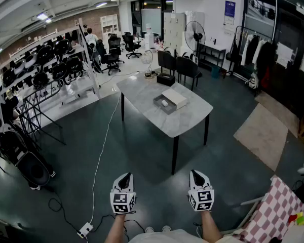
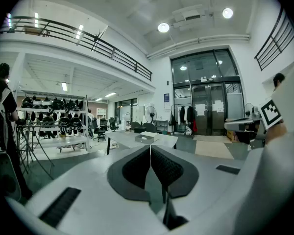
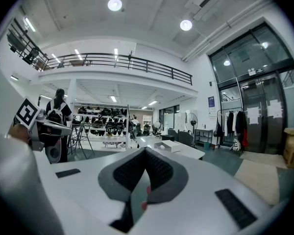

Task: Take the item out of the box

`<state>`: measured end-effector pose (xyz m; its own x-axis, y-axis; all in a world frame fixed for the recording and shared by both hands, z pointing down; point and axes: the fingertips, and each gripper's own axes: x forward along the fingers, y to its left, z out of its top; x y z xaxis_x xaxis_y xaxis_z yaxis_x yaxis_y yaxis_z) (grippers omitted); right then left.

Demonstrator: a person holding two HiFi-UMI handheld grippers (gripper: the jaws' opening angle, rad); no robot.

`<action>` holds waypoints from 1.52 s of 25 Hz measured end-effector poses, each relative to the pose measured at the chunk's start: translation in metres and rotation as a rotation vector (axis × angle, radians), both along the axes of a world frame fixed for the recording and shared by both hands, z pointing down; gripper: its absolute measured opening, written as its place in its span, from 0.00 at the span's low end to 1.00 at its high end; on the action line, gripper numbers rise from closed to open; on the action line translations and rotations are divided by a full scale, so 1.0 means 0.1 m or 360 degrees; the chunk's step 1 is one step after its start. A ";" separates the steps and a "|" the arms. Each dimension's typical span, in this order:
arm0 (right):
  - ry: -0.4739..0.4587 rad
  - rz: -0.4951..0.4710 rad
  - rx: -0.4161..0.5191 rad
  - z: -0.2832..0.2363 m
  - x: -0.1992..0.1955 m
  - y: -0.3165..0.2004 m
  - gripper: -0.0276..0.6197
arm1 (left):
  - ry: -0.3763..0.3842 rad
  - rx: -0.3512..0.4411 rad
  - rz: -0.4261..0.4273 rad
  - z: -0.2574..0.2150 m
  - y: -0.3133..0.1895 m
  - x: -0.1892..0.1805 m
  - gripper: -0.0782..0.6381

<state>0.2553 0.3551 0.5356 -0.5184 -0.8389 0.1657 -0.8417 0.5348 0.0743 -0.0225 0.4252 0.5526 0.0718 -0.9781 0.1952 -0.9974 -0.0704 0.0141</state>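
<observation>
An open grey box (image 1: pixel 164 104) holding a small white item (image 1: pixel 164 103) sits on the marble-topped table (image 1: pixel 185 119) ahead, with its white lid (image 1: pixel 175 97) lying beside it. The same box (image 2: pixel 146 139) shows far off in the left gripper view, and the box and lid (image 3: pixel 170 145) show far off in the right gripper view. My left gripper (image 1: pixel 124 178) and right gripper (image 1: pixel 196 176) are held low over the floor, well short of the table. Both are shut with nothing between their jaws.
A black box (image 1: pixel 165 79) stands at the table's far end, with dark chairs (image 1: pixel 187 66) behind it. Racks of black helmets (image 1: pixel 45 65) line the left side. A white cable (image 1: pixel 102 151) runs across the floor to a power strip (image 1: pixel 84 230). A checked cloth (image 1: pixel 273 214) lies at right.
</observation>
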 end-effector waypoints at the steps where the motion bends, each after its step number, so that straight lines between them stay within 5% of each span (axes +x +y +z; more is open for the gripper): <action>1: 0.0000 0.0000 -0.0002 0.01 0.01 0.00 0.04 | -0.0001 0.0000 0.0004 0.00 0.00 0.02 0.13; 14: 0.0015 -0.0022 -0.0013 0.07 0.05 0.14 0.04 | -0.0005 -0.0022 0.0022 0.02 0.12 0.15 0.13; 18: 0.0004 -0.0084 -0.0033 0.13 0.04 0.20 0.24 | -0.0008 -0.0034 0.0011 0.04 0.18 0.21 0.13; 22: 0.0020 -0.0100 -0.0042 0.17 0.10 0.21 0.30 | -0.0004 -0.0038 0.0003 0.05 0.23 0.31 0.13; 38: 0.0044 -0.0153 -0.0059 0.31 0.23 -0.01 0.31 | 0.0016 -0.0077 -0.0049 0.24 0.10 0.55 0.13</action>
<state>0.2782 0.3543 0.5669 -0.5910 -0.7785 0.2113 -0.7843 0.6158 0.0755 0.0329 0.4347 0.5764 0.0440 -0.9693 0.2419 -0.9989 -0.0386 0.0267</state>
